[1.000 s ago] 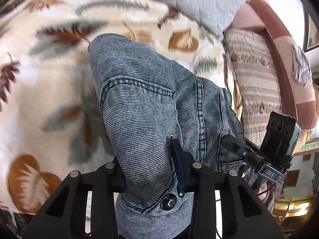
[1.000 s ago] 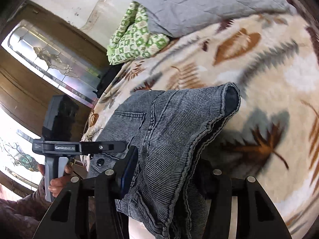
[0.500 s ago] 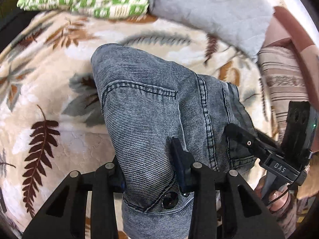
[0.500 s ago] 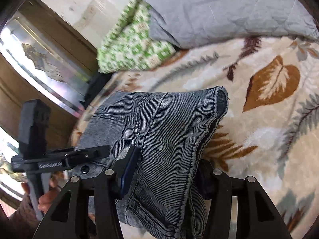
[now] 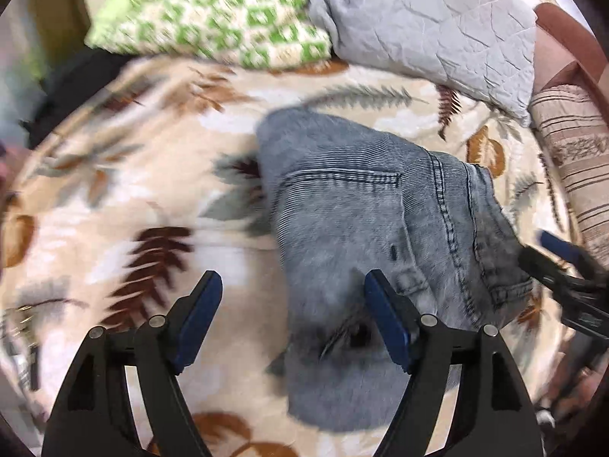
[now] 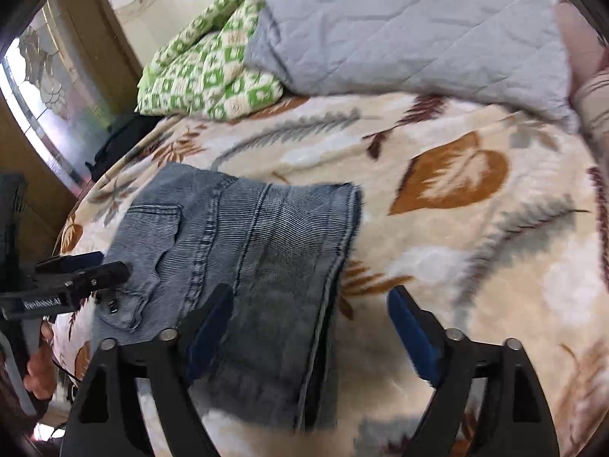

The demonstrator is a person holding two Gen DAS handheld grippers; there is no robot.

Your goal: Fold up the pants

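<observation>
Pants (image 5: pixel 365 221) of grey-blue ribbed denim lie folded on the leaf-print fleece blanket (image 5: pixel 114 205).
Left gripper (image 5: pixel 293 304) and right gripper (image 6: pixel 308 316) both gape wide, empty, over the bundle; folding looks finished, perhaps only smoothing remains.

I see the folded pants (image 5: pixel 365 221) lying on the blanket (image 5: pixel 125 205) covering the bed. Behind them, 2 pillows (image 6: pixel 213 72) (image 6: pixel 411 34) sit side by side. My left hand-held gripper (image 5: pixel 291 318) is at the pants' near edge, my right hand-held gripper (image 6: pixel 310 337) beside it on their right.
</observation>
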